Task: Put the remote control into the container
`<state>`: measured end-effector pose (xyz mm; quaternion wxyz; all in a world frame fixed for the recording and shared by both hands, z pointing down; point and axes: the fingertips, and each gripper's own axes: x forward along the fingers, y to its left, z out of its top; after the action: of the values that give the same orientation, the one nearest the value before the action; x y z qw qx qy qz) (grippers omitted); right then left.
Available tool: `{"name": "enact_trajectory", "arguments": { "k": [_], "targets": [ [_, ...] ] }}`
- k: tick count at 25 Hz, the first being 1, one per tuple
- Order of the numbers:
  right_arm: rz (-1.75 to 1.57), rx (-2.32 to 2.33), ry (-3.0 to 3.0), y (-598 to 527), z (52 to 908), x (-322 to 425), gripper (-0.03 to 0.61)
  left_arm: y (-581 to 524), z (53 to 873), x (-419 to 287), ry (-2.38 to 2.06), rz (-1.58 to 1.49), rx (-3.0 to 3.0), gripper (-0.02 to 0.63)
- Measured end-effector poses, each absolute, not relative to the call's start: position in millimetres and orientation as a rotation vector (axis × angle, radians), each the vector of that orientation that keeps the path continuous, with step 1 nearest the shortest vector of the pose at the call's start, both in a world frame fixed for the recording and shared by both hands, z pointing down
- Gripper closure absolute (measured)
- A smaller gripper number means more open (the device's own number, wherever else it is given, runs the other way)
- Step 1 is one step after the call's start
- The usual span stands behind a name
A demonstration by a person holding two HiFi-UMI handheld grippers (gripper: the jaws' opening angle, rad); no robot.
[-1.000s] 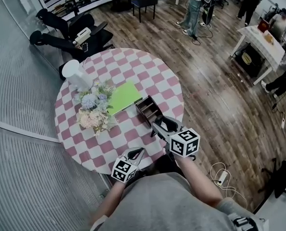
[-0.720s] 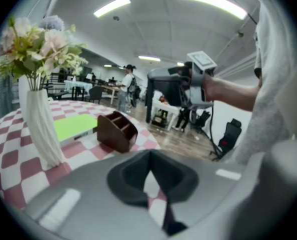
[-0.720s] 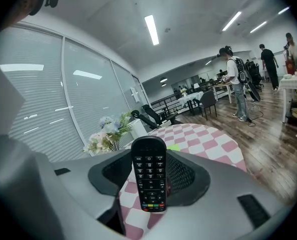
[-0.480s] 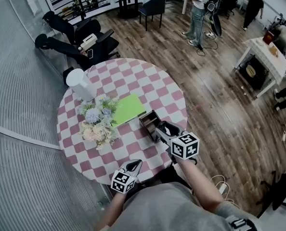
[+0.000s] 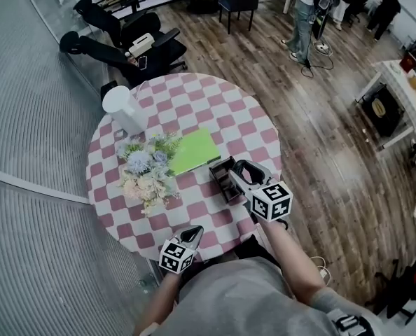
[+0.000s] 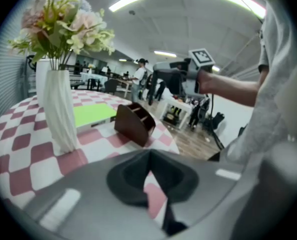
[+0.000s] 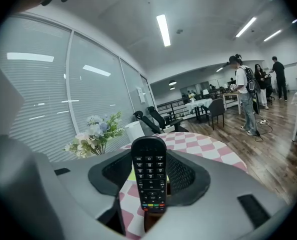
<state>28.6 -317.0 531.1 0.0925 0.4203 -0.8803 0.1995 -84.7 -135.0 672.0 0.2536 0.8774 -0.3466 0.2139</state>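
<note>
Remote control (image 7: 148,174) clear only in right gripper view

A: We see a matt black plastic remote control (image 7: 149,176) and a smooth, dark brown container (image 6: 133,125).
B: We also see a ribbed matt white vase (image 6: 58,111) and a wood-plank floor (image 5: 320,138).

The left gripper (image 6: 149,154) has its 2 jaws pressed together with nothing between them, low over the near edge of a pink-and-white checked table (image 6: 18,149). A white vase (image 6: 58,111) of flowers (image 6: 63,21) stands at the left. Behind it lies a green notebook (image 6: 91,115), and a brown compartmented container (image 6: 134,124) sits near the table's right edge. Above the container, a hand holds the right gripper (image 6: 163,79).
</note>
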Motion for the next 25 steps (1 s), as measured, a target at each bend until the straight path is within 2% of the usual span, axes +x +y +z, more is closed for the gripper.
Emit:
{"name": "enact_trajectory", "arguments": {
  "k": [25],
  "targets": [
    [0.486,1.265,-2.642,-337,611,22,0.357,-136,686,-59,-0.917,0.654,2.313,0.614]
  ]
}}
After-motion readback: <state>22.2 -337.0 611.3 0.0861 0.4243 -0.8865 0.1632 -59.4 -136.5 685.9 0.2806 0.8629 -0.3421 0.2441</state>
